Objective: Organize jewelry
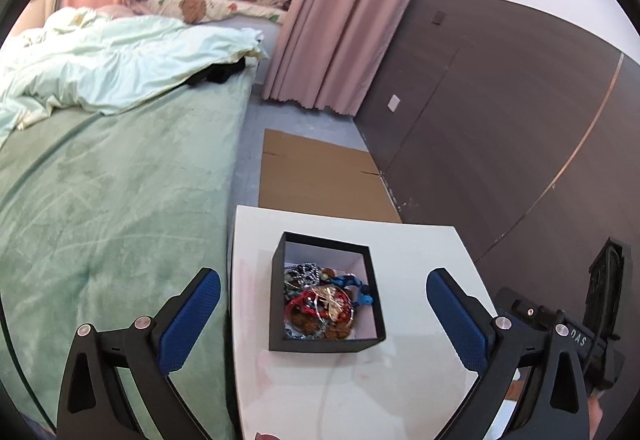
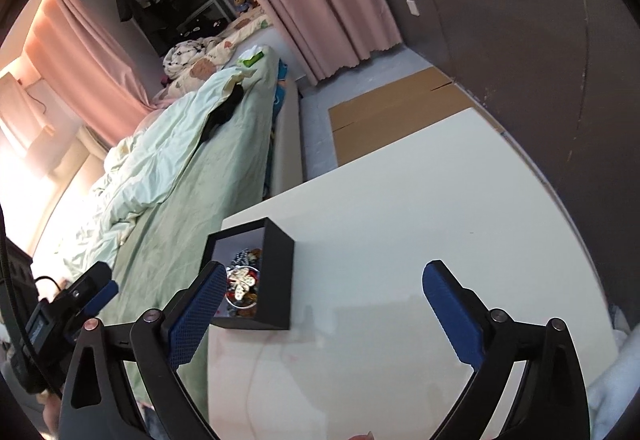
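A black open box [image 1: 280, 320] with a white inside stands on a white table [image 1: 420, 260]. It holds a tangled heap of jewelry [image 1: 320, 304]: red cord, blue beads, silver chains, brown beads. My left gripper [image 1: 323, 292] is open and empty, its blue pads either side of the box, held above the table. In the right wrist view the box [image 2: 276, 272] sits at the table's left edge with jewelry [image 2: 242, 286] inside. My right gripper [image 2: 323, 284] is open and empty, above the table [image 2: 400, 208] just right of the box.
A bed with a green sheet [image 1: 112, 200] and a pale duvet [image 1: 120, 60] runs along the table's left side. Flat cardboard [image 1: 320, 168] lies on the floor beyond the table. A dark wall panel [image 1: 500, 100] is on the right, pink curtains [image 1: 340, 12] behind.
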The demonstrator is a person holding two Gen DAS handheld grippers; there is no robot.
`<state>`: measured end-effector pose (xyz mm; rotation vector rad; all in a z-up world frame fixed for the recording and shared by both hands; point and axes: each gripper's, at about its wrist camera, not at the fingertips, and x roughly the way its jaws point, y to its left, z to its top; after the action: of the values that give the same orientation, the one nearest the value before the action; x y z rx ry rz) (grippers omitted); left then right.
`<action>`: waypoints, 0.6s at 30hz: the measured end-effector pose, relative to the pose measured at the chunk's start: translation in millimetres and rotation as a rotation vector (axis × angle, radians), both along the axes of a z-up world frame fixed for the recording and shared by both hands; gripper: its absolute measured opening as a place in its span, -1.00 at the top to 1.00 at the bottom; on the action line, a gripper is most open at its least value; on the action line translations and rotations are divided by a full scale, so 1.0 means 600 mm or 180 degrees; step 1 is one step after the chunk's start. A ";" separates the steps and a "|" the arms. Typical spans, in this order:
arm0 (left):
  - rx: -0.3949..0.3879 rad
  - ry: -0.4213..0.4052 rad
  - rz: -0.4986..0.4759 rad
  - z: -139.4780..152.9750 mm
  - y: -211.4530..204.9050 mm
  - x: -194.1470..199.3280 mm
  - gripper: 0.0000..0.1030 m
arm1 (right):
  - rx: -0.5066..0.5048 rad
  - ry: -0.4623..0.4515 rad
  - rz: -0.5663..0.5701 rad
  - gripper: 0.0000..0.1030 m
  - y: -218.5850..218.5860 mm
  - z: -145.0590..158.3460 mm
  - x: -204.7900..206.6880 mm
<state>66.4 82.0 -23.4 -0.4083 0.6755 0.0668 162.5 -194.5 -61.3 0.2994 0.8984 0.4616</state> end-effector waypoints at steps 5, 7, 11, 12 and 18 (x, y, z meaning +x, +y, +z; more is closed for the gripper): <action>0.0087 -0.0087 -0.0008 0.012 -0.015 -0.019 -0.99 | -0.0037 -0.0086 -0.0050 -0.93 -0.026 0.007 -0.011; 0.0139 -0.0101 -0.0016 0.015 -0.020 -0.025 -0.99 | -0.0069 -0.0143 -0.0068 -0.93 -0.036 0.012 -0.015; 0.0265 -0.0143 -0.0017 0.023 -0.036 -0.037 -0.99 | -0.0174 -0.0221 -0.0068 -0.93 -0.044 0.024 -0.026; 0.0317 -0.0156 -0.0031 0.024 -0.041 -0.039 -0.99 | -0.0245 -0.0269 -0.0100 -0.96 -0.046 0.030 -0.032; 0.0511 -0.0234 -0.0107 0.035 -0.074 -0.058 -0.99 | -0.0298 -0.0405 -0.0063 -1.00 -0.051 0.052 -0.063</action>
<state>31.8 37.4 -2.5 -0.2439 0.5998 0.0735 124.4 -224.9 -29.9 0.1908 0.7897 0.4145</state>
